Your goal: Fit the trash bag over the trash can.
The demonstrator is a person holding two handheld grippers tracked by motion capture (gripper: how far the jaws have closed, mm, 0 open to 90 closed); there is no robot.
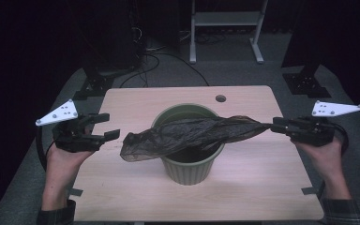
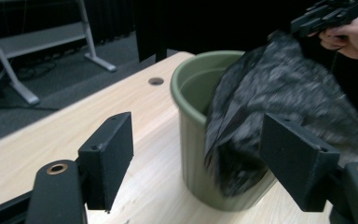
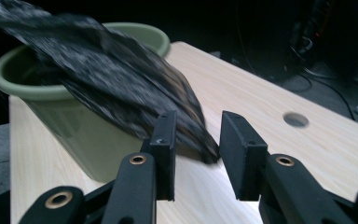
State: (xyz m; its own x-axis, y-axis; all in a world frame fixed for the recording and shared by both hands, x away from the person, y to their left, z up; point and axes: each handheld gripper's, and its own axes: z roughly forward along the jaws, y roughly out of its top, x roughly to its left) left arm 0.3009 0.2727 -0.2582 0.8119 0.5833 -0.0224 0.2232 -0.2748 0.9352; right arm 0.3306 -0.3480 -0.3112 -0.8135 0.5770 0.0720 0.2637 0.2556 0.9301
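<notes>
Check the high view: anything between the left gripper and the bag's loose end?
Nothing. In the high view only bare table separates the open left gripper from the bag draped over the bin.

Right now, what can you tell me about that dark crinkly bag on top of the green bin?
The bag is thin, dark, see-through plastic, all wrinkled and bunched long. It lies stretched across the top of the green bin, resting on its rim. One end narrows toward the right gripper, whose jaws stand a little apart around its tip. The other end hangs open and loose past the rim, near the left gripper, which is open and not touching it.
</notes>
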